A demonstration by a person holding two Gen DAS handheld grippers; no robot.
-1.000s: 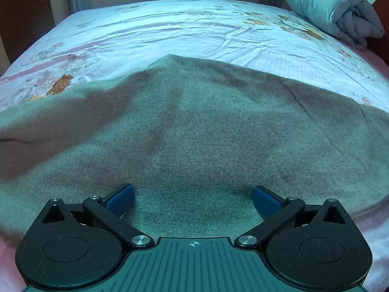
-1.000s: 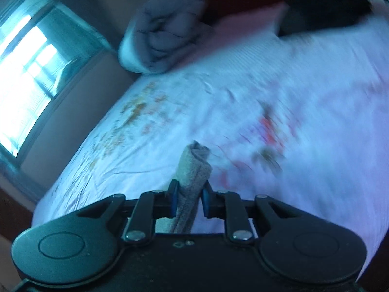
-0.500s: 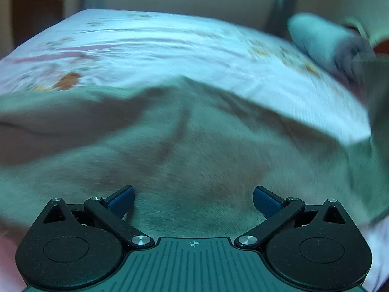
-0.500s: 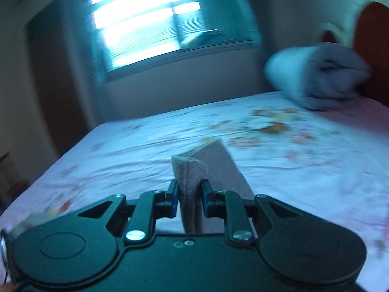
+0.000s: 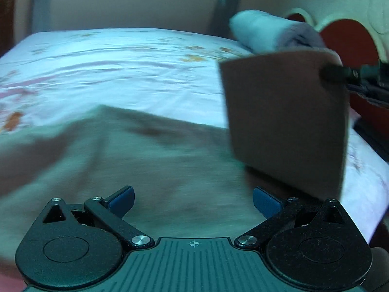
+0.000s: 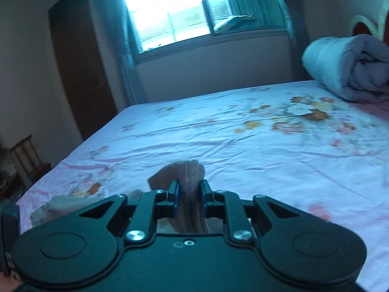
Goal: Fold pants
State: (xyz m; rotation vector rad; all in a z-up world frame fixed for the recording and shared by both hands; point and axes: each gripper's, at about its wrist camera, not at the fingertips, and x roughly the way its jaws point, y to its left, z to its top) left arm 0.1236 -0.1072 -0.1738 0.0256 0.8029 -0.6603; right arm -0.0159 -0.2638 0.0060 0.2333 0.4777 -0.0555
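Note:
Grey-brown fleece pants lie spread across the near part of the bed. My left gripper stands open just above them, with nothing between its blue pads. One end of the pants is lifted and hangs as a flat flap at the right of the left wrist view, held at its top corner by my right gripper. In the right wrist view my right gripper is shut on a bunched fold of the pants, which sticks up between the pads.
The bed carries a white floral sheet. A rolled pale duvet lies at the headboard end, also visible as the duvet in the left wrist view. A window and a dark wooden door stand beyond the bed.
My right gripper swung round and rose with the pants' end, so the lifted flap now hangs in the left wrist view. My left gripper rose and tilted up, still open.

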